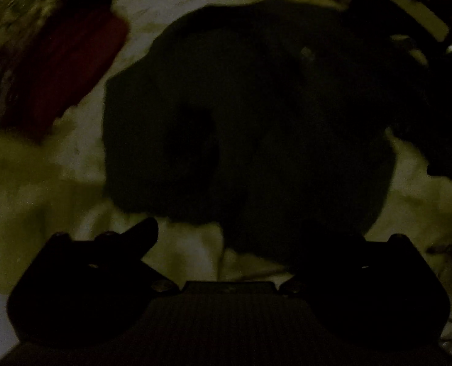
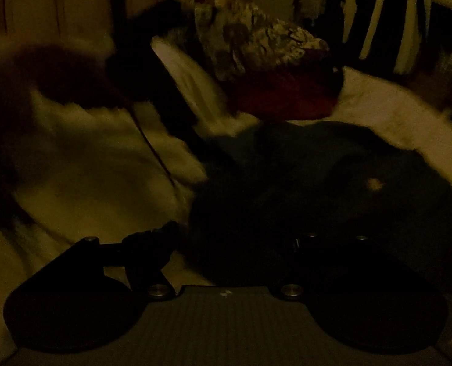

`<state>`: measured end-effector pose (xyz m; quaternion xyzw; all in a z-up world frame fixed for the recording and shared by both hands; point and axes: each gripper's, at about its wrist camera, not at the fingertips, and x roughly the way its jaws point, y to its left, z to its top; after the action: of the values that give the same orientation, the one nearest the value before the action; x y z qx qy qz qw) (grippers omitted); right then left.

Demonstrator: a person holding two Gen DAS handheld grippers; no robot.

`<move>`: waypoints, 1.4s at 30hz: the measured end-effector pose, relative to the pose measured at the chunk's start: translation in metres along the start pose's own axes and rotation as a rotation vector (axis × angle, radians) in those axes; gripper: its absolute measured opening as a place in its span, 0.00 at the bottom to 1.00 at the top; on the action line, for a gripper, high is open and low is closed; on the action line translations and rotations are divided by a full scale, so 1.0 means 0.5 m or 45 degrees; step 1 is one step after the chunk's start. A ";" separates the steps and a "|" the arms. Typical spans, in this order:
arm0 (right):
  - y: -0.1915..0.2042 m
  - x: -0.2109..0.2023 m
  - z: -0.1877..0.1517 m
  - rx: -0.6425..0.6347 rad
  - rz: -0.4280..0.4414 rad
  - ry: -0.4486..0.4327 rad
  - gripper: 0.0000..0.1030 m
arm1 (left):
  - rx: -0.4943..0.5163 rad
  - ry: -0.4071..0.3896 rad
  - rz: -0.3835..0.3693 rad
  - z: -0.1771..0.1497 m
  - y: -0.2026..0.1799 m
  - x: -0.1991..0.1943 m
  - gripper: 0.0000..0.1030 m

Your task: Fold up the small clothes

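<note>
The light is very dim. A dark garment lies spread on a pale sheet, filling the middle of the left wrist view. My left gripper is open at its near edge; the left finger shows over the sheet and the right finger is lost against the dark cloth. In the right wrist view the same dark garment lies ahead and to the right. My right gripper is open, with its left finger at the garment's left edge and the right finger hidden in the dark cloth.
A red cloth and a patterned fabric lie at the far left; both also show in the right wrist view, the red cloth below the patterned fabric. A black-and-white striped item sits at the back right.
</note>
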<state>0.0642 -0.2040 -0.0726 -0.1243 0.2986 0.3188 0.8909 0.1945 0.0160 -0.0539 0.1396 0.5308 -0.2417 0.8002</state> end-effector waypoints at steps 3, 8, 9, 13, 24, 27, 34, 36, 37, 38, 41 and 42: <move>0.022 0.059 -0.026 -0.154 -0.018 0.024 0.99 | -0.057 -0.001 0.025 -0.050 -0.003 0.006 0.95; 0.008 0.150 -0.007 -0.190 -0.007 0.024 0.98 | -0.111 -0.042 0.077 -0.098 0.002 -0.014 0.93; 0.001 0.171 0.001 -0.211 0.005 0.027 0.98 | -0.110 -0.049 0.092 -0.104 0.005 -0.015 0.93; 0.001 0.237 0.010 -0.288 0.091 0.155 1.00 | -0.113 -0.063 0.087 -0.119 0.009 -0.031 0.93; -0.060 0.029 -0.041 0.063 0.171 0.132 0.16 | -0.095 -0.248 0.122 -0.148 -0.012 -0.302 0.95; -0.086 -0.092 -0.062 0.155 0.108 0.115 0.14 | 0.010 -0.363 0.123 -0.150 -0.056 -0.398 1.00; -0.150 -0.261 -0.145 0.398 -0.223 0.137 0.12 | 0.048 -0.371 0.071 -0.112 -0.100 -0.218 0.99; -0.160 -0.271 -0.175 0.454 -0.260 0.159 0.09 | 0.021 -0.310 0.078 -0.096 -0.097 -0.129 0.90; -0.161 -0.270 -0.186 0.488 -0.257 0.159 0.09 | 0.020 -0.287 0.088 -0.088 -0.094 -0.095 0.85; -0.158 -0.264 -0.192 0.510 -0.246 0.146 0.09 | 0.036 -0.286 0.093 -0.080 -0.095 -0.069 0.85; -0.136 -0.240 -0.202 0.509 -0.206 0.134 0.09 | 0.046 -0.348 0.227 -0.042 -0.079 -0.017 0.85; -0.129 -0.232 -0.203 0.508 -0.204 0.127 0.09 | -0.003 -0.373 0.273 -0.024 -0.067 -0.011 0.84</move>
<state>-0.0119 -0.3526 -0.0802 0.0157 0.3885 0.1751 0.9045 0.1657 -0.0053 -0.0526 0.1577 0.3909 -0.1720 0.8904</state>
